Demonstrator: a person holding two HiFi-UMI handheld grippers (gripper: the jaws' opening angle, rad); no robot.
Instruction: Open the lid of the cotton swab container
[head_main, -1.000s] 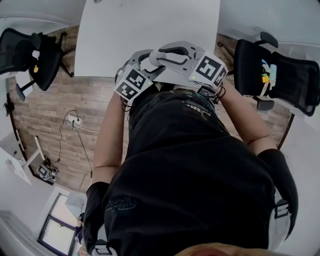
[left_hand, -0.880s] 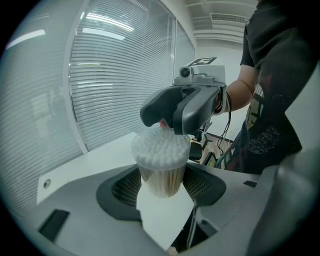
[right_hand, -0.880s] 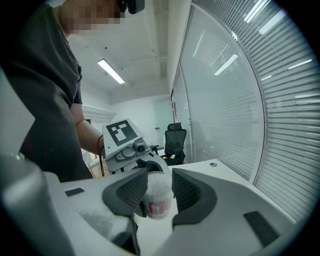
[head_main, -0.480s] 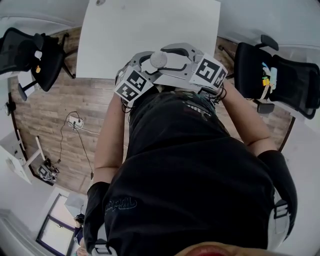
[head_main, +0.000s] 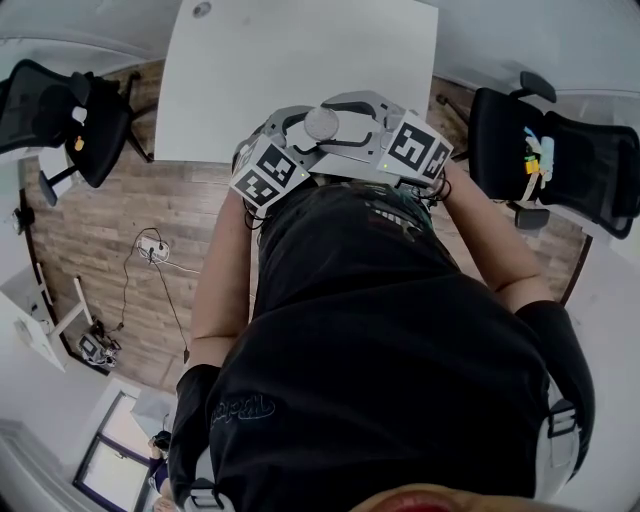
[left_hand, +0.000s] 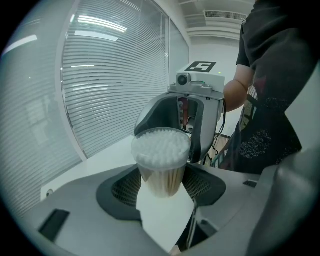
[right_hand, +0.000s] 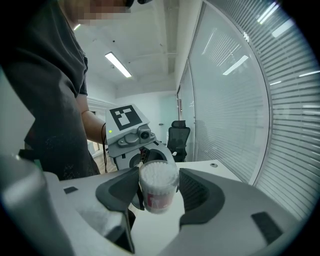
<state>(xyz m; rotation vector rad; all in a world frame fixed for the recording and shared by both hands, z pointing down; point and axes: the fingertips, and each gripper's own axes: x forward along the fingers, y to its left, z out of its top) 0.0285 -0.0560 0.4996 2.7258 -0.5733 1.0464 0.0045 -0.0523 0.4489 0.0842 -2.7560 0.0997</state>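
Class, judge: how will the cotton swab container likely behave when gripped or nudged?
The cotton swab container looks light, being thin clear plastic packed with swabs. Its smooth round wall may slip or twist in a grip. Laid sideways, it would probably roll.

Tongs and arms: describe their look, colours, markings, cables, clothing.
The left tongs and the right tongs are light grey moulded shells with dark grey ribbed pads. Each carries a cube with black-and-white square markers and a small camera. Black cables hang at the right one. The person wears a black short-sleeved T-shirt.
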